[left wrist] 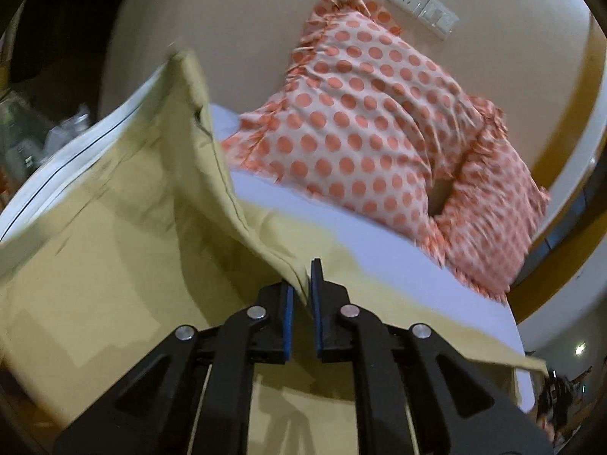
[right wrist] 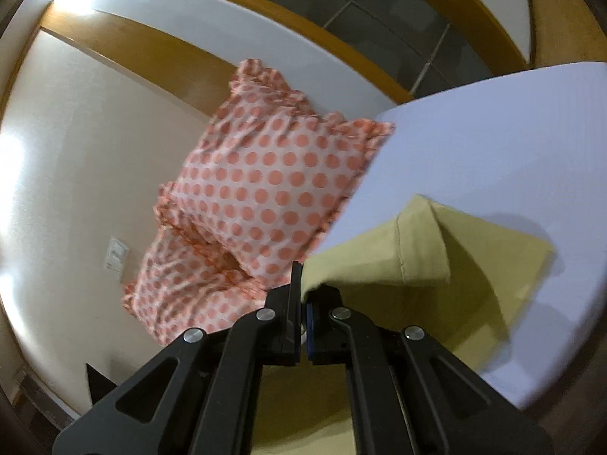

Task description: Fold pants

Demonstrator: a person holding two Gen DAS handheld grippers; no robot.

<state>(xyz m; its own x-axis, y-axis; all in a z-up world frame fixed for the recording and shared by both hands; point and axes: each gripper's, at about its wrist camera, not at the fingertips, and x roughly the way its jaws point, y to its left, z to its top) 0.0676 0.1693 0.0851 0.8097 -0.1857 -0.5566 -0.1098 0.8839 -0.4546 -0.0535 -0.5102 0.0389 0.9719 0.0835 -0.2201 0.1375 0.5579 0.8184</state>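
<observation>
Left gripper (left wrist: 302,284): closed on a seamed edge of the pants (left wrist: 125,250). The olive-yellow cloth passes between the blue pads (left wrist: 287,314) and rises from there toward 10 o'clock as a lifted panel. Another part of the pants lies flat on the bed (left wrist: 379,250), running from the gripper toward 4 o'clock.

Right gripper (right wrist: 302,295): closed on a bunched edge of the pants (right wrist: 417,254). The cloth leaves the fingertips toward 3 o'clock, with a hemmed fold raised above the white sheet of the bed (right wrist: 493,140) and a flat layer beneath it casting a shadow.

Surroundings, left wrist view: two pillows (left wrist: 379,113) with orange dots lean against the wall at 1 o'clock, touching the bed surface. A wall socket plate (left wrist: 423,5) sits above them at 1 o'clock.

Right wrist view: the same pillows (right wrist: 265,178) appear at 11 o'clock, beside the bed corner.

Both views show motion blur.
</observation>
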